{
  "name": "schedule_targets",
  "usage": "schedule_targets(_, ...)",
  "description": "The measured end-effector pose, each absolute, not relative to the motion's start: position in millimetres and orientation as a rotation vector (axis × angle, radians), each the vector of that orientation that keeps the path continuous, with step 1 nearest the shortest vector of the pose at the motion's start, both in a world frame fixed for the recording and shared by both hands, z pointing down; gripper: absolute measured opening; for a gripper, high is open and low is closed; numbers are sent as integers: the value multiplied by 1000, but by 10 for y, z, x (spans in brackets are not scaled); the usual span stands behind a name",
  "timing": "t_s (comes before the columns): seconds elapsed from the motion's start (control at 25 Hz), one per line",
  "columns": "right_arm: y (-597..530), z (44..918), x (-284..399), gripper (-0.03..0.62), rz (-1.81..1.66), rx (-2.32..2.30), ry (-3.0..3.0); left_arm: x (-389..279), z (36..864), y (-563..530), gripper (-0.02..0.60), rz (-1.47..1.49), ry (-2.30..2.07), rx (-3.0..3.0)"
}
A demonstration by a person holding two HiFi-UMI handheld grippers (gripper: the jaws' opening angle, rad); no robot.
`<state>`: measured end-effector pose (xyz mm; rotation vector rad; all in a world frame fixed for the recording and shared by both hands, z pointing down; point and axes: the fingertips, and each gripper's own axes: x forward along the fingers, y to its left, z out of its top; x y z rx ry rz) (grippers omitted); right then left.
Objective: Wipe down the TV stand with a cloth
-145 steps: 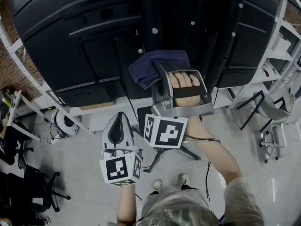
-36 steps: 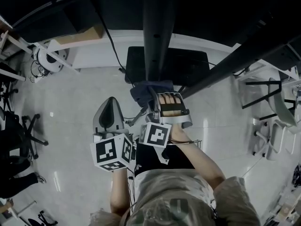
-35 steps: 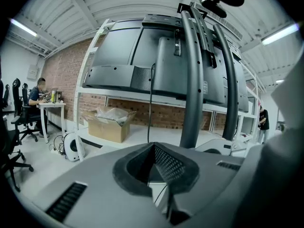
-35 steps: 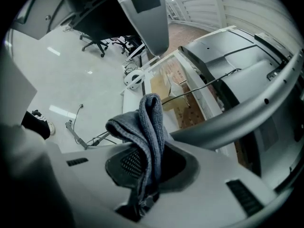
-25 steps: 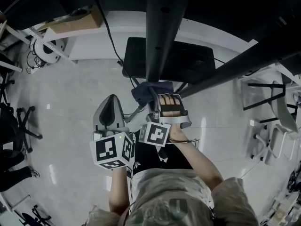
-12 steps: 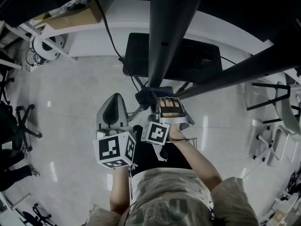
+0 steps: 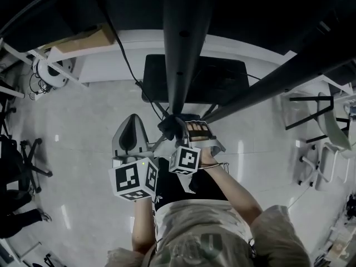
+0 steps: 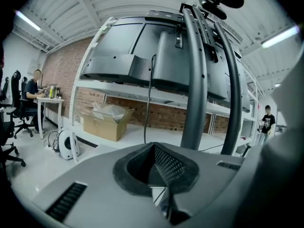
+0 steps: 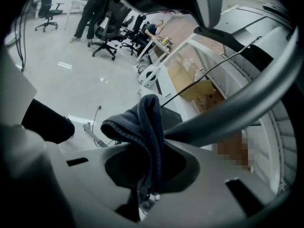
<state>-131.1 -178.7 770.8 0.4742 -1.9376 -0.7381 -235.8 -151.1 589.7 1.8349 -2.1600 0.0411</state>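
The right hand-held gripper, clenched on the dark cloth, has come down from high on the stand to the near, low end of the TV stand's post. The left hand-held gripper hangs closed and empty to its left. The post looks largely wiped.

No text or label can be read.

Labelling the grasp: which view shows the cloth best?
Right gripper view: the cloth sits large, pinched in the right tool. Head view shows only a small dark bunch by the pole. Left gripper view lacks it.
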Motion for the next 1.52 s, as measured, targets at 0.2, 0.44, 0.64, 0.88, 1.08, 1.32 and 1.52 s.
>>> schedule_targets(0.2,-1901,6564,-1164,58,-603,577,-2064,-2188,4829,-1568,14,15,-2137,1934)
schedule_targets(0.44,-1907,4910,-687,58,-200,981,-2350,-1802,3777,-1549,14,4,-2128,2119)
schedule_targets(0.64,-1884,3951,-233,58,107,1304,-2591,-1563,3255,-1525,14,-44,-2202,2281)
schedule_targets(0.88,-1742,3598,230,58,346,1610,-2672,-1319,3017,-1452,14,-29,-2196,2418)
schedule_targets(1.08,-1657,3399,305,58,264,1675,-2708,-1304,2961,-1420,14,-26,-2198,2422)
schedule_targets(1.32,-1628,3351,288,58,218,1660,-2720,-1346,2970,-1374,14,-12,-2219,2398)
schedule_targets(1.52,-1623,3365,270,58,226,1638,-2730,-1331,2967,-1375,14,6,-2227,2393)
